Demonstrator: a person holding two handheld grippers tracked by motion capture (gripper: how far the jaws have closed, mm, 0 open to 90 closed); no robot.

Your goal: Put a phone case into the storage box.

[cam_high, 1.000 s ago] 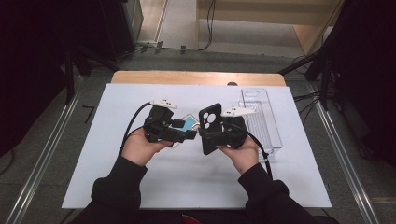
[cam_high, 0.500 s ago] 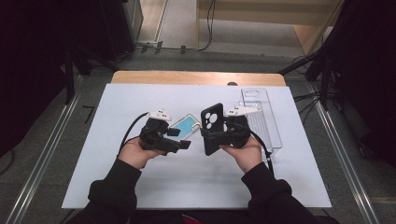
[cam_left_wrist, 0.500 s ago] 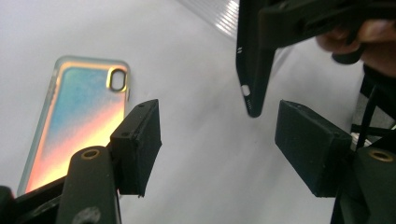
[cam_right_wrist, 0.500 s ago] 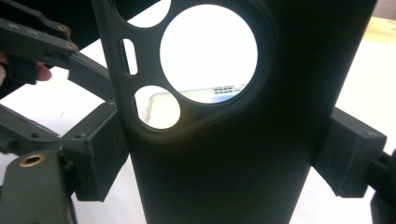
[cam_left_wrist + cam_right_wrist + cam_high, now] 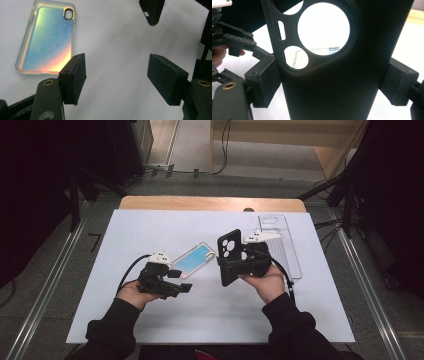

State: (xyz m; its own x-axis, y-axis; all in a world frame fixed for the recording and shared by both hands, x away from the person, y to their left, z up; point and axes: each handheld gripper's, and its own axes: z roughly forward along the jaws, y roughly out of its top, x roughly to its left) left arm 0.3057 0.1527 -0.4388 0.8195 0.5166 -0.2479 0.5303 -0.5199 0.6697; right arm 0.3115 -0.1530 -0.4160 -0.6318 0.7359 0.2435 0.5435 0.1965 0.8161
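A black phone case [image 5: 229, 247] with a large round camera cutout stands upright above the white table, and my right gripper [image 5: 231, 266] is shut on it; both pads press its side edges [image 5: 332, 97]. An iridescent blue-to-orange phone case [image 5: 193, 261] lies flat on the table to its left. My left gripper [image 5: 181, 281] hangs low just in front of that case, open with nothing between its jaws [image 5: 116, 77]. In the left gripper view the iridescent case [image 5: 47, 40] lies beyond the left jaw and the black case's lower end [image 5: 151, 11] hangs at the top.
A clear phone case [image 5: 280, 245] lies on the white sheet [image 5: 150, 225] at the right, behind the right hand. Through the black case's cutout its edge [image 5: 322, 51] shows. A wooden table edge [image 5: 210, 202] runs along the back. Metal rails flank the table.
My left gripper has dropped and drawn back toward the person, away from the black case. The iridescent case now lies uncovered on the table. The right gripper has held still.
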